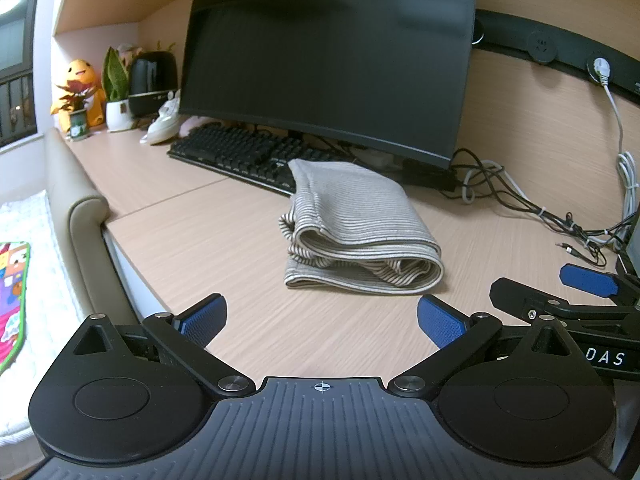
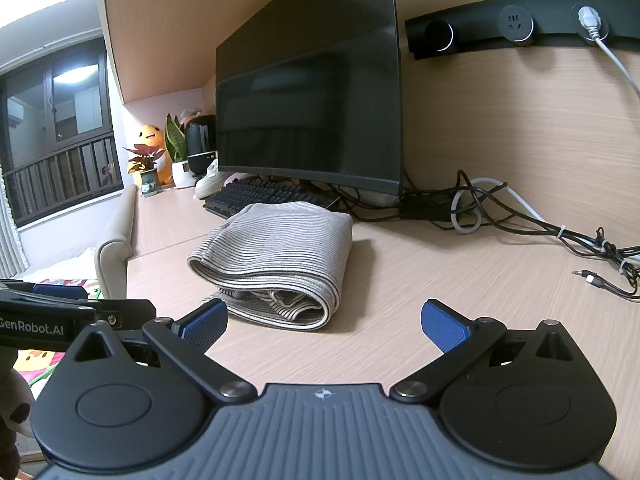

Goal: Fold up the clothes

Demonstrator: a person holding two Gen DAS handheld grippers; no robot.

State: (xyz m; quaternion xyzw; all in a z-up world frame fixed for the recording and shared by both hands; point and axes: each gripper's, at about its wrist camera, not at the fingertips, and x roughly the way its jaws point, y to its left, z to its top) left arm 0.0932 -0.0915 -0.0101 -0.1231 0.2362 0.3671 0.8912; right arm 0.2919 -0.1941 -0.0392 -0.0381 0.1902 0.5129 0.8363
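Note:
A grey striped garment (image 1: pixel 352 232) lies folded in a thick bundle on the light wooden desk (image 1: pixel 208 240), in front of the keyboard. It also shows in the right wrist view (image 2: pixel 276 256). My left gripper (image 1: pixel 320 320) is open and empty, hovering just short of the bundle's near edge. My right gripper (image 2: pixel 324 322) is open and empty, close to the bundle's near right corner. The right gripper shows at the right edge of the left wrist view (image 1: pixel 576 292).
A black monitor (image 1: pixel 328 52) and black keyboard (image 1: pixel 240 156) stand behind the garment. Tangled cables (image 1: pixel 532 204) run along the back right. Potted plants (image 1: pixel 116 92), a plush toy (image 1: pixel 80 80) and a speaker sit at the far left. A padded chair back (image 1: pixel 80 216) borders the desk's left edge.

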